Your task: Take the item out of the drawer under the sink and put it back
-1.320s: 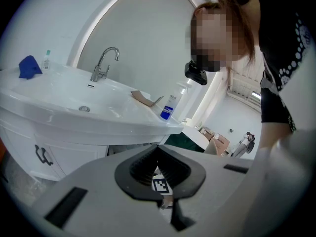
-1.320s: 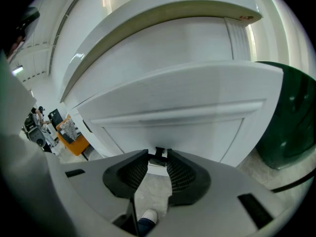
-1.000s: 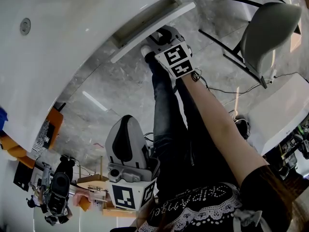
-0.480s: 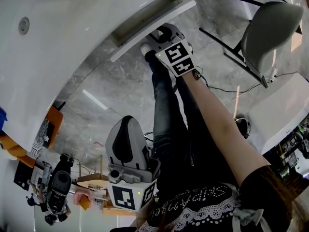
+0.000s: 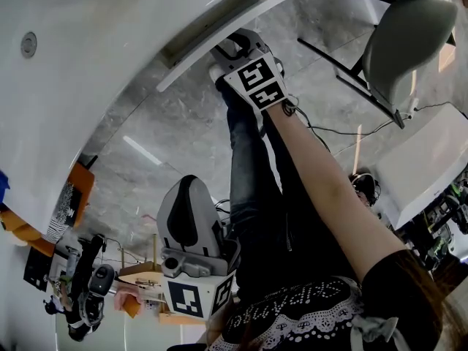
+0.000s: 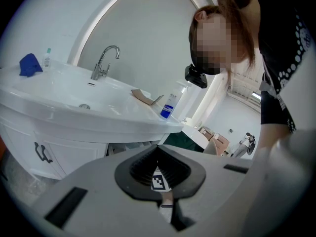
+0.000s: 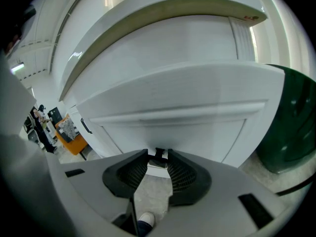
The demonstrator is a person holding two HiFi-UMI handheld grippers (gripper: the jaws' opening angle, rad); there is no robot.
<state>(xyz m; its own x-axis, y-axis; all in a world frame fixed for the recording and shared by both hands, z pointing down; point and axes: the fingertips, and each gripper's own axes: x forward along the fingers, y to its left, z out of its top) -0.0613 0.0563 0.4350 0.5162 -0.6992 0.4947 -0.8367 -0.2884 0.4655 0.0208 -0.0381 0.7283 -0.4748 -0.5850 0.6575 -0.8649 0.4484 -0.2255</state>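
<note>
right gripper [image 7: 159, 154]: jaws pinching drawer handle [image 7: 158, 158];
drawer [image 7: 187, 95]: slightly open under sink [image 6: 74, 105];
left gripper [image 6: 157, 146]: jaws pressed together, well apart from drawer

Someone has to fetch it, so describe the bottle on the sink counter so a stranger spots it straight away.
Find the white washbasin with the chrome tap. Follow its counter from the blue cloth past the tap and a brown card piece to the far end. The bottle stands there, clear with a blue band low down, unlike the green-topped bottle beside the cloth.
</note>
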